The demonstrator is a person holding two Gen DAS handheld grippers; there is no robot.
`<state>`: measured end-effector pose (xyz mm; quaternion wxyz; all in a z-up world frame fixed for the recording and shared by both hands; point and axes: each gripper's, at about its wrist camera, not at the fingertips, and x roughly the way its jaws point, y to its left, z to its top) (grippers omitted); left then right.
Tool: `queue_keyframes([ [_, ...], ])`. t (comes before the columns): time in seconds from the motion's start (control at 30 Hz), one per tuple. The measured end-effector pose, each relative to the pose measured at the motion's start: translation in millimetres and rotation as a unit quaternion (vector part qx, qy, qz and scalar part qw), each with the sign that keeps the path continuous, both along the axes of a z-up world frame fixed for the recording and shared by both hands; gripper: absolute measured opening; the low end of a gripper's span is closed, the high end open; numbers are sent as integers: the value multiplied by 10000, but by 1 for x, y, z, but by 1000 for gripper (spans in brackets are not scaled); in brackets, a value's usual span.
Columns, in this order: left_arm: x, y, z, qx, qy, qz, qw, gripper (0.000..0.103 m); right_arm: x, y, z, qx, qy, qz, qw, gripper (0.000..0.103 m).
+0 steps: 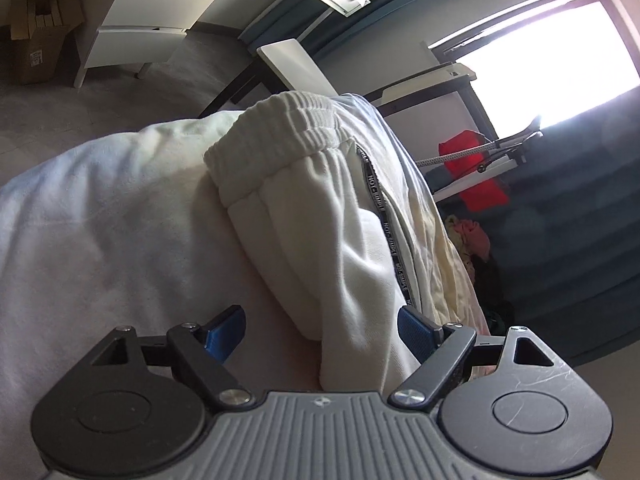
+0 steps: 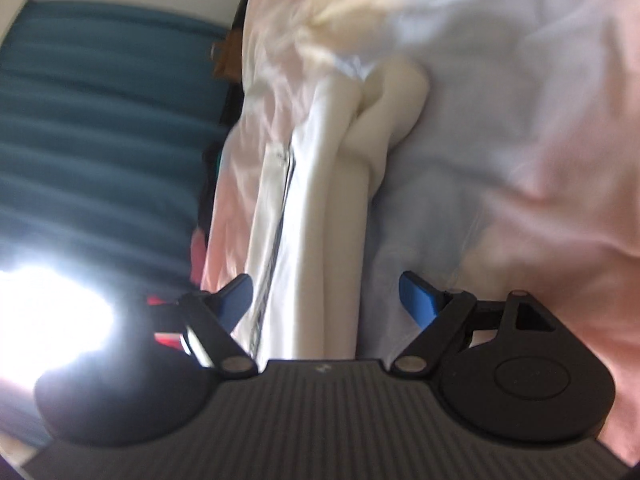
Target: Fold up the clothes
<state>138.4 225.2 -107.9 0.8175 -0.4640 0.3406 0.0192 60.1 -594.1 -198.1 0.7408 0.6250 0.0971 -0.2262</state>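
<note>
White trousers [image 1: 304, 216] with a ribbed elastic waistband and a black lettered side stripe lie on a pale sheet [image 1: 100, 220]. In the left wrist view my left gripper [image 1: 320, 326] is open, its blue fingers either side of the trouser cloth near the waist end. The right wrist view is blurred. There the trousers [image 2: 320, 216] run as a long folded strip away from my right gripper [image 2: 326, 294], which is open and straddles the strip. The far end of the strip is bunched into a rounded fold [image 2: 396, 92].
Beyond the bed stand a white drawer unit [image 1: 148, 20], a cardboard box [image 1: 36, 36], a dark-legged table [image 1: 296, 64] and a bright window [image 1: 560, 64]. A teal curtain [image 2: 100, 128], a red item [image 1: 476, 172] and a heap of other clothes [image 1: 476, 244] sit past the bed edge.
</note>
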Motion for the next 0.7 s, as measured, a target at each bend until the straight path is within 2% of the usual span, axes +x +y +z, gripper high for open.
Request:
queue_keyframes([
  [0.1, 18, 3, -14, -220, -149, 96, 9996, 83, 10, -4, -4, -154, 26, 63, 9999, 82],
  [0.17, 28, 7, -18, -249, -290, 171, 9991, 81, 17, -6, -7, -240, 46, 82, 9997, 74],
  [0.23, 37, 11, -21, -188, -383, 266, 9987, 75, 23, -9, -10, -326, 65, 101, 9994, 67],
  [0.37, 48, 20, -30, -70, -422, 511, 9978, 52, 37, -13, -15, -497, 105, 139, 9986, 62],
  [0.47, 49, 26, -35, -158, -398, 627, 9971, 40, 47, -17, -20, -625, 134, 167, 9978, 50],
  [0.53, 52, 30, -33, -164, -366, 639, 9972, 34, 50, -20, -23, -621, 71, 143, 9979, 37],
  [0.63, 53, 35, -21, 78, -477, 508, 9975, 24, 52, -19, -24, -662, 66, 86, 9977, 23],
  [0.7, 52, 35, -10, 226, -594, 428, 9971, 20, 53, -17, -21, -763, 94, 72, 9970, 19],
])
